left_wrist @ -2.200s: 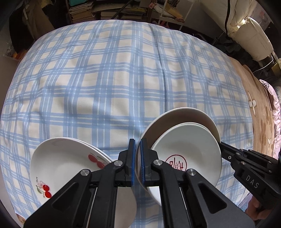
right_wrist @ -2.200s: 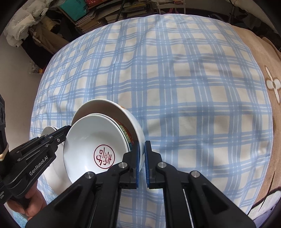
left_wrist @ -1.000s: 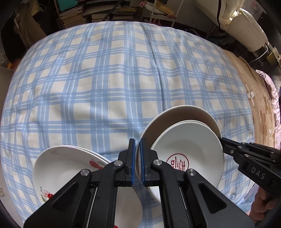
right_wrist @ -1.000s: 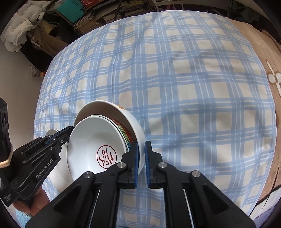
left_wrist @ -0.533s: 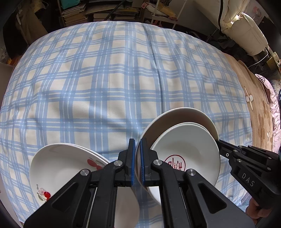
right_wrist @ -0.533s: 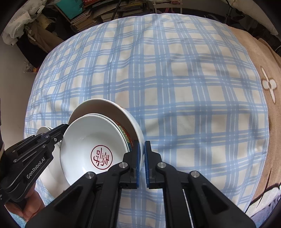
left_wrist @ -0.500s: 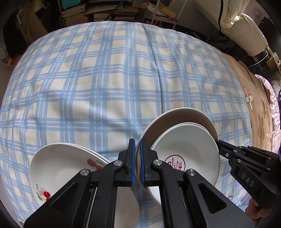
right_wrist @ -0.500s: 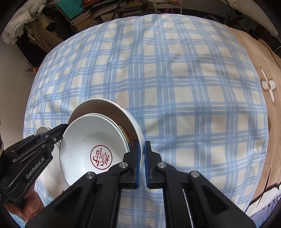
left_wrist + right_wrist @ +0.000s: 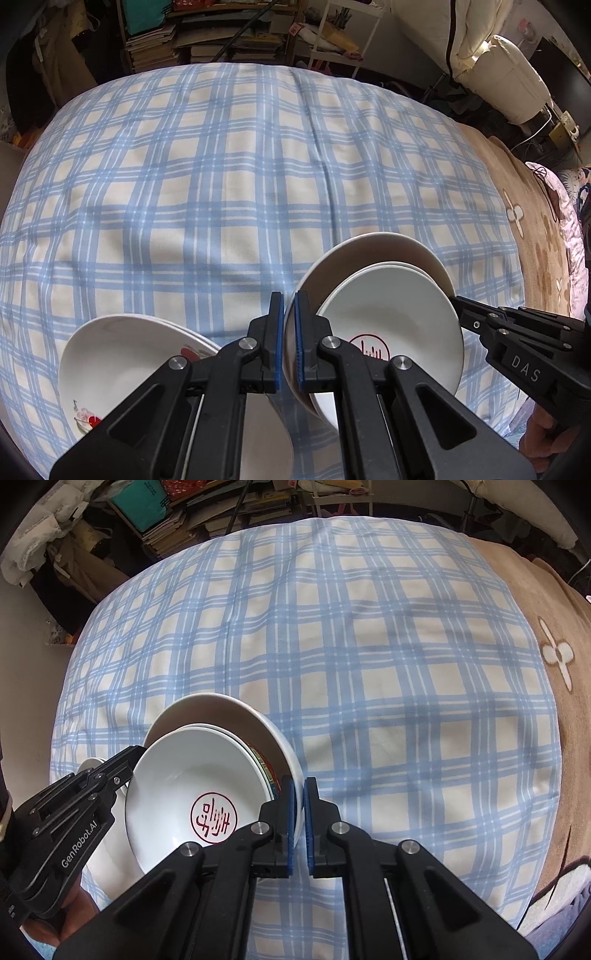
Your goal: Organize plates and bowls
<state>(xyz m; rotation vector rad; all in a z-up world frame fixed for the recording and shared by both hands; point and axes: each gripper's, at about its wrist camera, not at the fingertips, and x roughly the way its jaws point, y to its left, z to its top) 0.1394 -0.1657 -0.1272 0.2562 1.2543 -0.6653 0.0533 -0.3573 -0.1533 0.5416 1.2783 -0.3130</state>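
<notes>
While tilted, bowls between grippers, seemingly pinched.

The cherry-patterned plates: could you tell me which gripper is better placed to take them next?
Left, probably: the cherry-patterned plates lie beside the left gripper, while the right gripper clamps the far rim of the bowl stack.

Each camera sits just behind its own tongs, looking steeply down at close range on the checked bed. The left view faces from the left, the right from the right; both share the stacked bowls.
</notes>
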